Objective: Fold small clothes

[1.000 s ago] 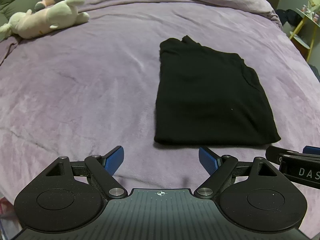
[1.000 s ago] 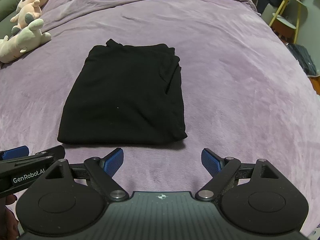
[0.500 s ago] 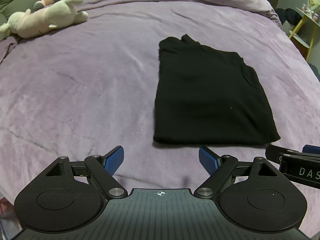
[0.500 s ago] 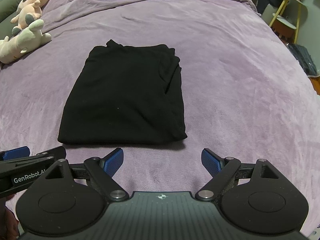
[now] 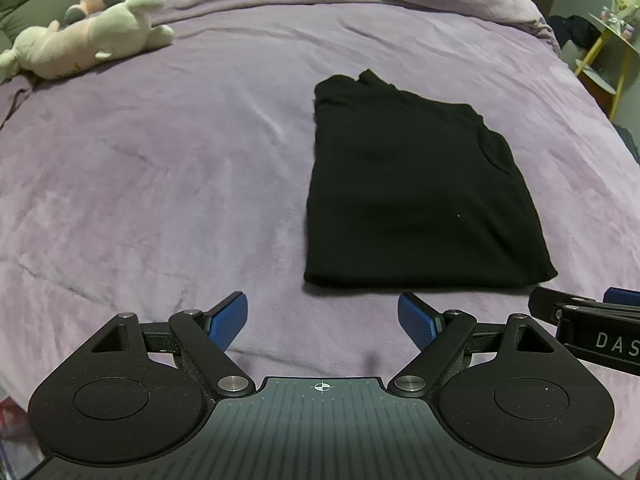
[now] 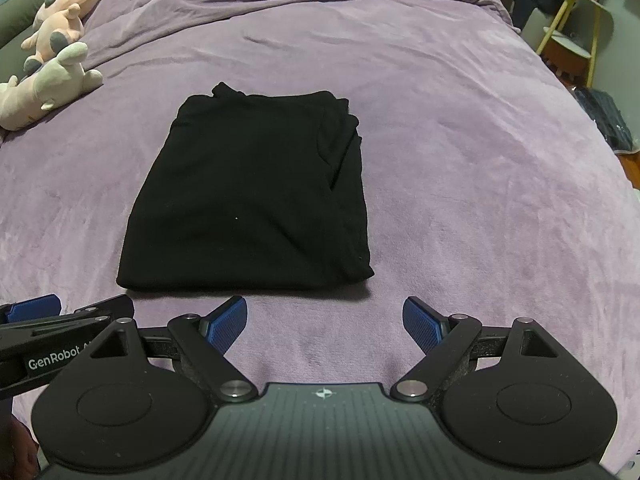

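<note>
A bedroom: purple-covered bed (image 5: pixel 160 184), plush toys (image 5: pixel 92 44).

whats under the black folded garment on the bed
The black folded garment lies flat on the purple blanket, which shows all around it. Stacked layers show at its right edge; anything tucked inside or beneath is hidden.

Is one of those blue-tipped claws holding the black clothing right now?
No, the right gripper and left gripper are open, short of the folded black garment on the bed.
</note>
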